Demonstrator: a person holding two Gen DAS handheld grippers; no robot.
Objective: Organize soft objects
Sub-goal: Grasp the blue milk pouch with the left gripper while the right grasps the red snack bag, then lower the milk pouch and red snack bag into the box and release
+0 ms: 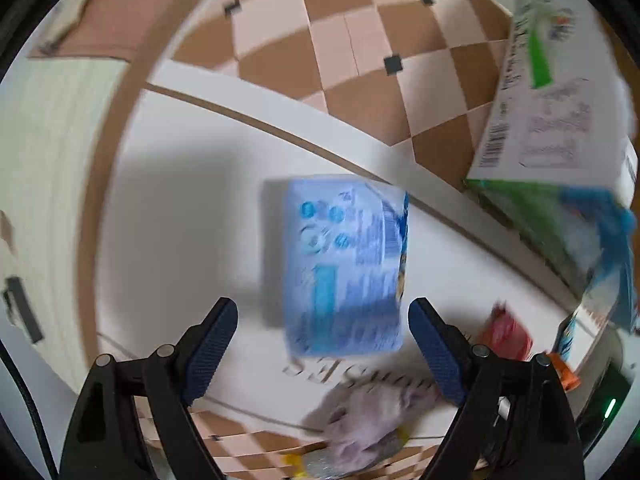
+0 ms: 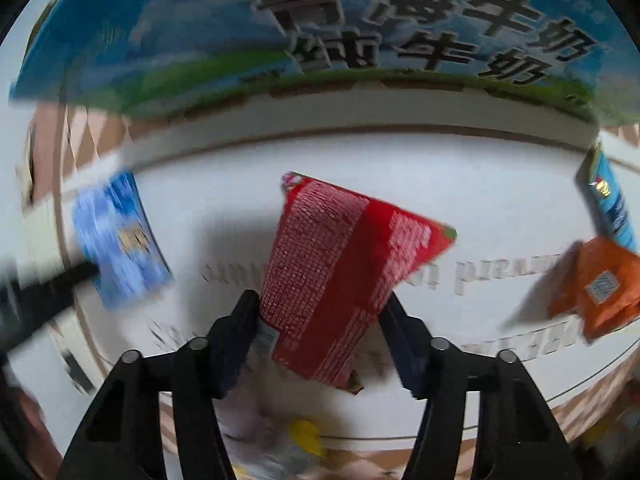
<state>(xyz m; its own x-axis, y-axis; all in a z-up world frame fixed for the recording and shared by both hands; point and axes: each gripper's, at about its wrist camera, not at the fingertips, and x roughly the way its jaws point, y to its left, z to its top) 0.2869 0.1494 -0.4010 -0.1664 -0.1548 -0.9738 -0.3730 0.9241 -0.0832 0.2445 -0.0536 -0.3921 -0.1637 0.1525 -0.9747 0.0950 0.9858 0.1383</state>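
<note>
Left gripper (image 1: 323, 312): jaws spread wide, nothing between the pads. It hangs over the white tabletop (image 1: 180, 208). The blue tissue pack (image 1: 346, 266) lies flat on the table just ahead of the fingertips, within the gap line but touched by neither finger. Image blurred; print on the pack unreadable.

Right gripper (image 2: 320, 304): jaws closed partway onto the red snack bag (image 2: 344, 276), one finger at each side edge of the bag. The bag stands up from between the fingers, tilted, back panel of fine white print facing the camera. Whether its lower corner rests on the table cannot be told.

Outward, left view: a pale purple soft item (image 1: 372, 420) lies near the table's near edge, below the right finger. The milk carton box (image 1: 552, 92) stands at the far right edge, above checkered floor (image 1: 348, 40).

Outward, right view: the same tissue pack lies to the left, well apart from the red bag. An orange snack bag (image 2: 600, 288) lies at the right, and a blue packet (image 2: 612, 204) just beyond it.
</note>
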